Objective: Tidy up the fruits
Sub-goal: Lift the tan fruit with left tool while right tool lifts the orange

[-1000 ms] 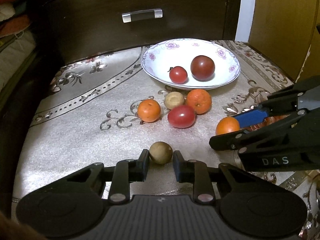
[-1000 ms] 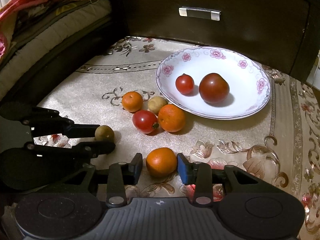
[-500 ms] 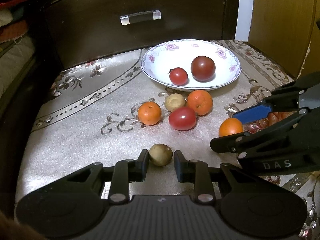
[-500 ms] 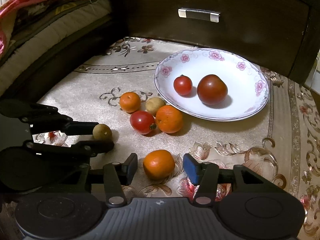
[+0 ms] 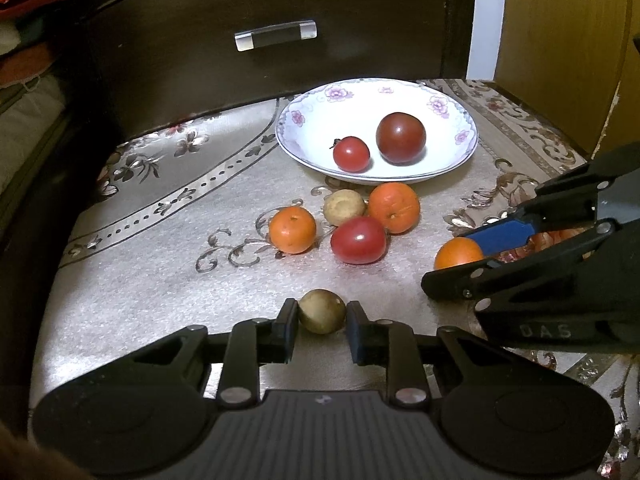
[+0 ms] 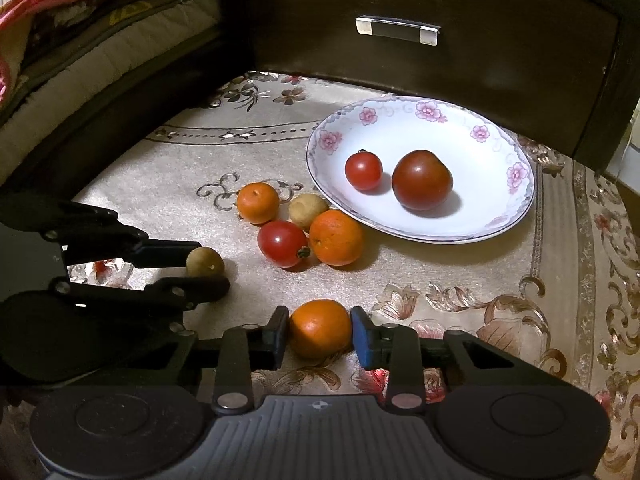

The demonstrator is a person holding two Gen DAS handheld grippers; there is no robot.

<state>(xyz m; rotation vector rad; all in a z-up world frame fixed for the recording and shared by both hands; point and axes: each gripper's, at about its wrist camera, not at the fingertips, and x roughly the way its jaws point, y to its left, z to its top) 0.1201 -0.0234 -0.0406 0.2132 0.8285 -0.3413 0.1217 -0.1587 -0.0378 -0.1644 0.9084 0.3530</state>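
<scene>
Orange (image 5: 458, 252) half hidden behind right tool (image 5: 476, 254); bedding (image 6: 60, 40) cut by frame edge.

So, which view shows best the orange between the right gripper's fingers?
The right wrist view: the orange sits whole and close between the closing right gripper. In the left wrist view the orange is farther off and partly hidden by a finger.

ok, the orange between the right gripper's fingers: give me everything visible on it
The orange is small, round and slightly flattened, with glossy, dimpled peel and no visible stem. It sits upright on the patterned tablecloth, apart from the other fruit and outside the plate. The right gripper is closing on it: its black pad is at one side, its blue pad at the other, both against the peel. Its underside and near side are hidden.
</scene>
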